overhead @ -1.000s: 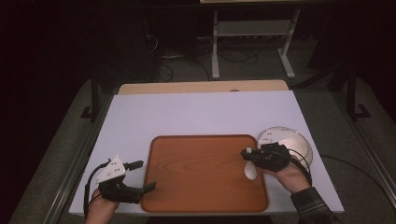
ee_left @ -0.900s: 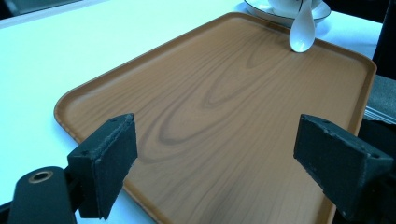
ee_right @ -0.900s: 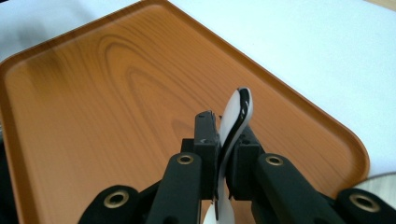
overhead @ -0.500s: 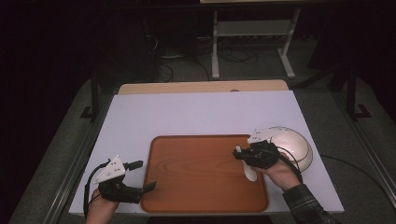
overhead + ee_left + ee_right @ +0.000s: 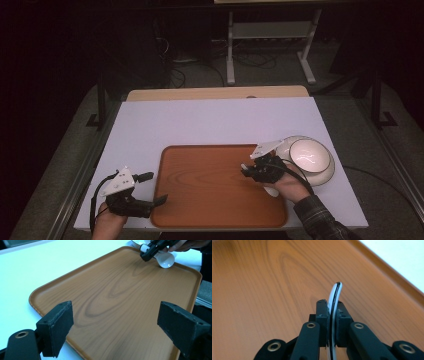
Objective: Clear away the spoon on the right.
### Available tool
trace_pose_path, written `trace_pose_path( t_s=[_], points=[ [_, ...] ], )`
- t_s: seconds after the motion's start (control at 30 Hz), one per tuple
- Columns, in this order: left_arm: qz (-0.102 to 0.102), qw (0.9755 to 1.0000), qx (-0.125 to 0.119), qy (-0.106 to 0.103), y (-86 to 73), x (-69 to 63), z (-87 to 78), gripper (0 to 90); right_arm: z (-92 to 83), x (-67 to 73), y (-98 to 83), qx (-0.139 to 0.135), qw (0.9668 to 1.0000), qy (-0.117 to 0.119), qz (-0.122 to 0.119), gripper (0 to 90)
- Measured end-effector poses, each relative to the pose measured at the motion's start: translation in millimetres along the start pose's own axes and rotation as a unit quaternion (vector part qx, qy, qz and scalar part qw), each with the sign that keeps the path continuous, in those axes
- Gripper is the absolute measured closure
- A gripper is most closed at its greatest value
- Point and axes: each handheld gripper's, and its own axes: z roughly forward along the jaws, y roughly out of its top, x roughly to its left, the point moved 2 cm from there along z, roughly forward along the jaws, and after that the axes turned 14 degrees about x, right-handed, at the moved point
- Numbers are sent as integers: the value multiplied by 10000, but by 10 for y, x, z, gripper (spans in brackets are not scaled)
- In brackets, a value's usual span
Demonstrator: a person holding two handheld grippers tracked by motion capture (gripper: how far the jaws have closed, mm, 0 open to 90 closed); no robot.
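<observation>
Over the right end of the wooden tray (image 5: 210, 185), the right gripper (image 5: 250, 169) carries a white bowl (image 5: 306, 156) by its rim. The right gripper view shows why the hold looks as it does: the fingers (image 5: 322, 315) are pressed on either side of the thin, dark-edged rim (image 5: 334, 302), so the bowl hangs from one edge and tips, its hollow facing up and toward the camera in the high view. A rim pinch is about the only grip two flat pads can get on a wide, smooth bowl, and it leaves the underside free to be set down.

Most of the bowl sits beyond the tray's right edge, above the white desk (image 5: 210, 120), while the gripper itself is over the tray. From the left gripper view the bowl (image 5: 163, 260) appears at the far corner, its base just above the tray's raised lip, so the work in hand seems to be bringing it onto the tray.

At the tray's near left corner, the left gripper (image 5: 150, 192) rests with its fingers (image 5: 58, 327) spread wide and nothing between them. It points across the tray, probably parked there to stay out of the way, or ready to steady the tray if the bowl nudges it.

The tray's surface is bare, so any spot on it could take the bowl.
</observation>
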Motion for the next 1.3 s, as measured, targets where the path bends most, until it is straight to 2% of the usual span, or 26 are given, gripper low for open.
trace_pose_path(
  t_s=[0.4,0.73,1.1,1.17,1.2,1.23,1.3],
  points=[
    [-2,10000,13,-5,1,-1,7,131,65,-23,-21,201,9998,2,-18,797],
    [6,10000,21,-7,0,-1,6,131,151,-12,-45,410,9990,-138,-140,743],
    [-1,10000,13,-8,2,1,5,131,180,-14,-67,423,9990,-123,-111,671],
    [14,10000,15,-14,5,-3,9,131,173,-18,-75,411,9991,-103,-97,642],
    [19,10000,20,-14,4,-4,9,131,161,-19,-79,350,9993,-90,-83,587],
    [19,10000,20,-14,4,-4,9,131,161,-19,-79,350,9993,-90,-83,587],
    [13,10000,18,-12,1,-1,5,131,148,-22,-78,264,9996,-89,-39,501]
  ],
)
